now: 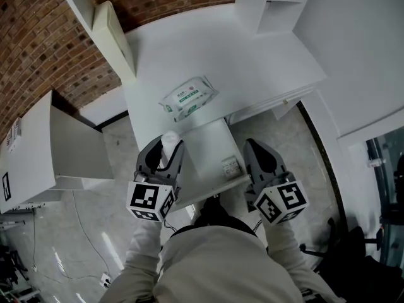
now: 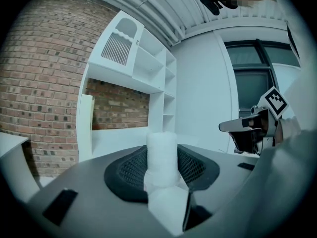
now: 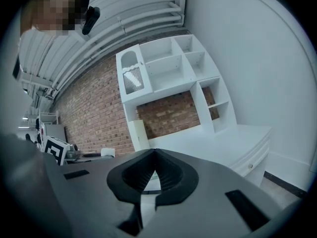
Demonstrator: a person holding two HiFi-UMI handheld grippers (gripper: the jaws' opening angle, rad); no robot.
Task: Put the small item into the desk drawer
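Note:
A small white cylindrical item [image 1: 170, 142] stands upright between the jaws of my left gripper [image 1: 165, 151], which is shut on it. In the left gripper view the item [image 2: 162, 155] fills the gap between the dark ribbed pads. The gripper hangs at the left front corner of the pulled-out white desk drawer [image 1: 205, 145]. My right gripper [image 1: 255, 148] hovers off the drawer's right side, shut with nothing in it. In the right gripper view its jaws [image 3: 151, 155] meet at the tips. Each gripper shows in the other's view, the right gripper [image 2: 250, 128] and the left gripper [image 3: 62, 151].
A pack of wet wipes [image 1: 188, 98] lies on the white desk [image 1: 252, 49] just behind the drawer. A small labelled thing [image 1: 230, 166] sits in the drawer's near right corner. White shelving [image 3: 171, 78] backs onto a brick wall. A white cabinet [image 1: 38, 150] stands to the left.

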